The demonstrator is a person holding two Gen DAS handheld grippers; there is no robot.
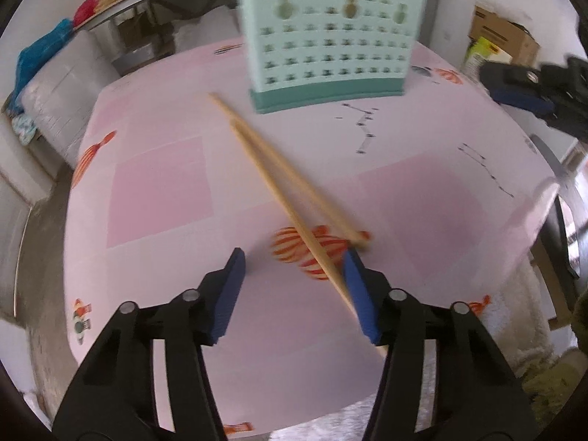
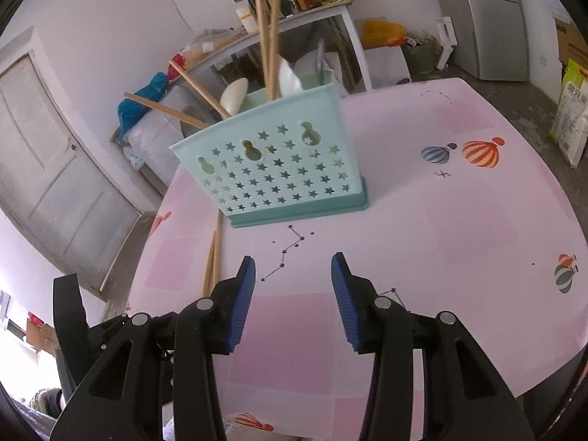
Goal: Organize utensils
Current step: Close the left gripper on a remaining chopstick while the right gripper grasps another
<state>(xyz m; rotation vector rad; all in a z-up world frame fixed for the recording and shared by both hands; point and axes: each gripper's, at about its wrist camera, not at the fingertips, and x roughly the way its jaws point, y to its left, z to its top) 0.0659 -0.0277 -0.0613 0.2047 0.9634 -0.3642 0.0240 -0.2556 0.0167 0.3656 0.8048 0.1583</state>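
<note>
Two wooden chopsticks (image 1: pixel 279 169) lie crossed on the pink tablecloth in front of the mint-green utensil holder (image 1: pixel 327 47). My left gripper (image 1: pixel 294 257) hangs low over their near ends with its jaws apart. The near chopstick runs along the inside of the right finger, and the left pad (image 1: pixel 231 286) stands clear of it. My right gripper (image 2: pixel 292 261) is open over the cloth with nothing between its fingers, just short of the holder (image 2: pixel 283 169). Upright chopsticks (image 2: pixel 270 44) and white spoons (image 2: pixel 235 95) stand in the holder. The loose chopsticks (image 2: pixel 215 257) lie left of the right gripper.
The round table (image 2: pixel 477 220) has a balloon-print cloth, and its edge curves close at left and right. A door (image 2: pixel 62 169) stands at the left. Behind are a cluttered shelf (image 2: pixel 294 11), a fridge (image 2: pixel 496 25), boxes (image 1: pixel 503 36) and a sack (image 2: pixel 573 117).
</note>
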